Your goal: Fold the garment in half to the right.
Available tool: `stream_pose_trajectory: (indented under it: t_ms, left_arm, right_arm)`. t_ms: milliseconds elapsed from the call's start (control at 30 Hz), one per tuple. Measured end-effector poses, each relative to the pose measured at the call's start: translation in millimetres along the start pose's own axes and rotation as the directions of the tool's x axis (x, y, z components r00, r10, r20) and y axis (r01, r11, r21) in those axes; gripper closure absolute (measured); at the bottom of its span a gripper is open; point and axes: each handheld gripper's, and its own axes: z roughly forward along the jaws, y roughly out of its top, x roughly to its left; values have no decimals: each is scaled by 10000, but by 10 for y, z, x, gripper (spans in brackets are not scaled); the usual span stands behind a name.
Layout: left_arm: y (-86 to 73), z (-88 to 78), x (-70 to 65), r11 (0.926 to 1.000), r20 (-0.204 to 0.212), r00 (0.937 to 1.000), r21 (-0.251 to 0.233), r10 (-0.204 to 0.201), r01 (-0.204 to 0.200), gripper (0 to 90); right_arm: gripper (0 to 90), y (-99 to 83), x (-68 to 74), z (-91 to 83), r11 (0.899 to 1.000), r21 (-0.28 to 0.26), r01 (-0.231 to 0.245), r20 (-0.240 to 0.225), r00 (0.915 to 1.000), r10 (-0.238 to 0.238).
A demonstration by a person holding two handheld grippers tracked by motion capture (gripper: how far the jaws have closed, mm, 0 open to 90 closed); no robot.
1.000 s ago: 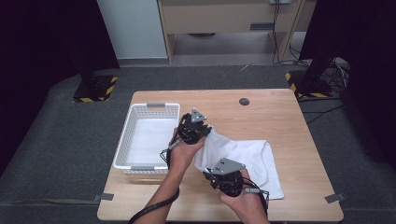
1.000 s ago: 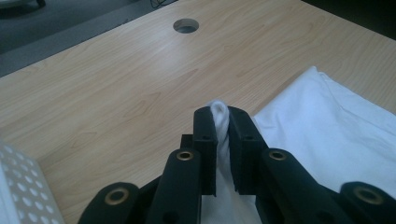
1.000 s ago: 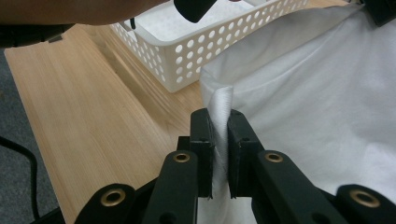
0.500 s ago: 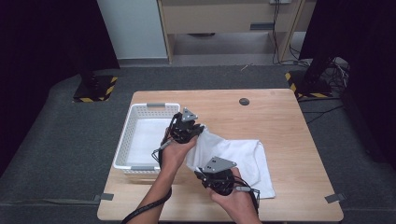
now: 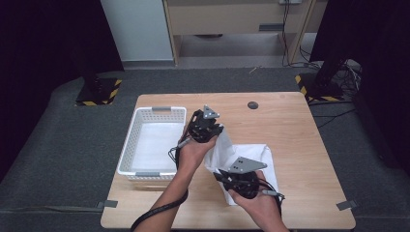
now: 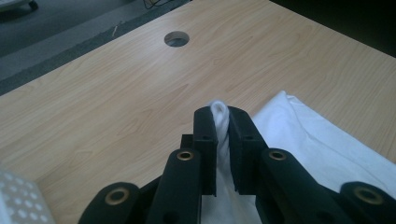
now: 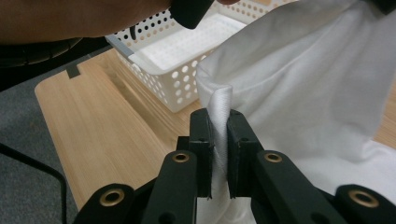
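High view: a white cloth (image 5: 251, 159) is lifted at one edge just right of the basket (image 5: 153, 113), the rest lying on the table (image 5: 290, 125). The left gripper (image 6: 223, 122) and right gripper (image 7: 219, 122) are each pinched narrow on a bunched hem. Judged light, limp and prone to sagging; corners or hems are best gripped.

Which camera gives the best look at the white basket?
The high view: it shows the whole white basket on the table's left side, rim, walls and white-lined bottom. The right gripper view shows part of it behind the white cloth, partly hidden by a forearm. The left gripper view catches just a perforated corner.
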Motion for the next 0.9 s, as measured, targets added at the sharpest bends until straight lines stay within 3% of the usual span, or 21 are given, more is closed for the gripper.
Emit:
stream_pose_trajectory:
  t_ms: [233, 533, 900]
  left_arm:
    - [112, 178, -126, 9999, 353, 9994, 90, 64, -68, 835]
    - [188, 354, -245, 9958, 807, 9926, 21, 909, -913, 834]
    - [189, 412, -290, 9957, 967, 9912, -283, 902, -878, 834]
  right_arm:
    - [828, -129, -218, -204, 9985, -20, -549, 64, 9985, 549]
    - [829, -256, -353, -336, 9966, -131, -814, 115, 9966, 816]
    - [831, -318, -465, -477, 9966, -108, -819, 249, 9963, 822]
